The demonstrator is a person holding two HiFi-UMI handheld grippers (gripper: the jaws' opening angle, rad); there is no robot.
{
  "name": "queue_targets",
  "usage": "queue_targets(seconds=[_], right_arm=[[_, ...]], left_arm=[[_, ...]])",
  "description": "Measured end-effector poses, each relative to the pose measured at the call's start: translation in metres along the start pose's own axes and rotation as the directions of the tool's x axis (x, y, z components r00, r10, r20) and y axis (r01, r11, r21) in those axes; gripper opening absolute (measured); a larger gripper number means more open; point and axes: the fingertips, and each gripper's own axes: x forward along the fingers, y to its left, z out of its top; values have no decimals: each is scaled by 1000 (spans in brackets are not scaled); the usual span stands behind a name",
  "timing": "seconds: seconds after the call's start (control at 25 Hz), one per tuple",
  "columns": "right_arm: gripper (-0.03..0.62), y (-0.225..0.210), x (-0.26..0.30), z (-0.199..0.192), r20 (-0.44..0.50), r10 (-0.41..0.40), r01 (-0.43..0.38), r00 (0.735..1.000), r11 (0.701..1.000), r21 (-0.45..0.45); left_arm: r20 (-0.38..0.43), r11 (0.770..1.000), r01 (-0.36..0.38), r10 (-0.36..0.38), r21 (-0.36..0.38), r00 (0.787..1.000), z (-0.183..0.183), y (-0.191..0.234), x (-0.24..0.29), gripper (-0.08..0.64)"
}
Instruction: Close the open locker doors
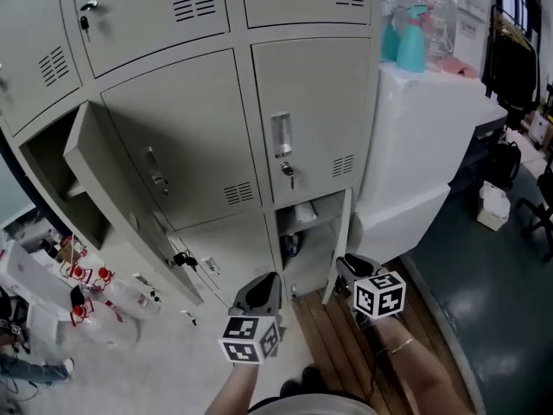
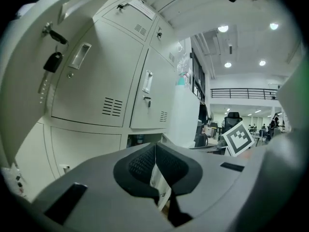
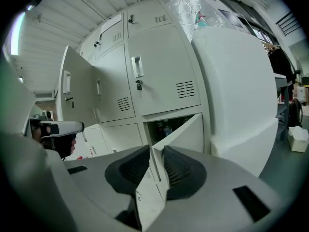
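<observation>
The grey lockers have two doors open. The middle-row left door (image 1: 117,201) swings far out, and it also shows in the right gripper view as the open left door (image 3: 75,88). The bottom right door (image 1: 340,236) stands ajar in front of its compartment (image 1: 302,240). My right gripper (image 1: 346,264) is at this door's free edge; in the right gripper view the bottom door (image 3: 186,134) runs between the pads of the right gripper (image 3: 155,153), which close on it. My left gripper (image 1: 259,290) hovers low before the bottom left locker, and the left gripper (image 2: 155,151) has its jaws together on nothing.
A white cabinet (image 1: 423,145) stands right of the lockers with a teal spray bottle (image 1: 413,37) on top. Several red-capped bottles (image 1: 95,288) lie on the floor at left. Keys (image 1: 288,173) hang from the middle right door. Wooden flooring (image 1: 337,344) runs underfoot.
</observation>
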Motion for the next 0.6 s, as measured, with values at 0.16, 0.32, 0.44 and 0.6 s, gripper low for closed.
queue_targets(seconds=[0.16,0.32,0.44,0.6], right_arm=[[97,18,19,3,-14,33,-33,999,999,-27],[97,32,36,2,-24,56,-57,998,998,-40],[97,42,49,3,-31,77,-79,997,996,-46],[87,54,67,7,-44,113,-116,993,991,-74]], left_arm=[[15,998,-58,58,-7,998,2,17,-17,20],[25,994,-105,105,-9,994,4,28,-30,21],[30,991,-134,134,-16,991,6,34,-37,20],[34,986,-166,167,-20,985,8,43,-42,20]])
